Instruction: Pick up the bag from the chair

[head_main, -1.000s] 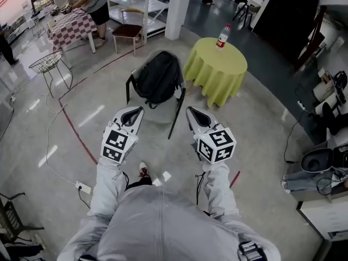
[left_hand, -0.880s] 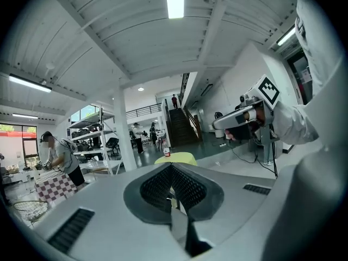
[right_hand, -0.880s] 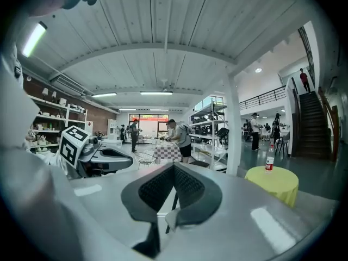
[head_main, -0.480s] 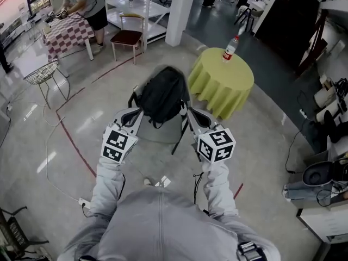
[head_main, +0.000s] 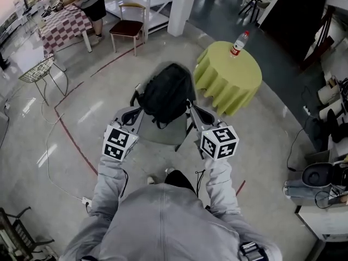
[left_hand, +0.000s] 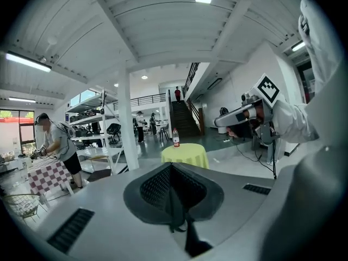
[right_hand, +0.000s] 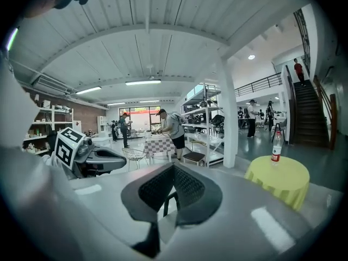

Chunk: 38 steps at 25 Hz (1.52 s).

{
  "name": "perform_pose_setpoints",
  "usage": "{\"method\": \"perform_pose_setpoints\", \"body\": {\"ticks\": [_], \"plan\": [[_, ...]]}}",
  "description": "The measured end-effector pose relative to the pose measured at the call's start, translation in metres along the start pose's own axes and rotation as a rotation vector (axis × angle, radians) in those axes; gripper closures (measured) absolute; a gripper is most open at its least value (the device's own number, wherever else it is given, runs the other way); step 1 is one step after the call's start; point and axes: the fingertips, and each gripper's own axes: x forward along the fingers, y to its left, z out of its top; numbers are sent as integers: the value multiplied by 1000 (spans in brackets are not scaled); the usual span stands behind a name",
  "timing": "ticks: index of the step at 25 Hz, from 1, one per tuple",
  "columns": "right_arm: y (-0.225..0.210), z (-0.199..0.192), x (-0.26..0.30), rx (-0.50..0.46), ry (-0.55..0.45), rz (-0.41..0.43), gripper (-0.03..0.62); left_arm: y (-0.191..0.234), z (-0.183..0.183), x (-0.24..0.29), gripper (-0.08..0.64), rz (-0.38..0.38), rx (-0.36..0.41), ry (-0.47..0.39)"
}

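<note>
A black backpack [head_main: 166, 94] leans upright on a dark-framed chair with a grey seat [head_main: 157, 134] in the middle of the head view. My left gripper [head_main: 136, 113] is at the bag's lower left side and my right gripper [head_main: 193, 110] at its lower right, both tips close to it. Whether either one touches the bag I cannot tell. Both are shut with nothing in them. In the left gripper view the jaws [left_hand: 171, 166] meet in a line, and the same in the right gripper view [right_hand: 174, 167]; the bag shows in neither.
A round table with a yellow cloth [head_main: 228, 72] and a bottle [head_main: 237, 42] stands just right of the chair. A white pillar [head_main: 182, 7], a red-seated chair [head_main: 126, 30], a wire basket [head_main: 38, 69] and a person at a checkered table [head_main: 62, 26] lie beyond. Cables run along the floor at left [head_main: 51, 145].
The person has stepped towards the chair. Both grippers went forward from well short of the chair to either side of the bag's lower part. They stayed shut.
</note>
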Motion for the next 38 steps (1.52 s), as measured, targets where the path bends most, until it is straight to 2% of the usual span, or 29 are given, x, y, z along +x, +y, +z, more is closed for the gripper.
{"method": "perform_pose_setpoints", "body": {"ticks": [4,6,14,16,18,25,32,38], "plan": [[-21,-9,25,24,17,-4,580,19,-14,23,554,7,-31,30],[-35,-13,43,37,33,4,516,30,-21,40,554,10,-49,45],[-124,-36,123,83,131,-11,435,67,-51,136,553,-21,-93,160],[-148,-47,144,101,174,-4,415,75,-65,167,487,-39,-94,210],[-168,-62,164,116,222,-1,395,86,-80,197,479,-49,-103,256],[-221,-144,220,204,398,1,362,127,-159,288,409,-78,-193,406],[-248,-233,258,265,595,-5,324,131,-252,349,354,-218,-230,586],[-253,-273,267,314,667,-23,313,142,-306,382,342,-208,-248,675]]}}
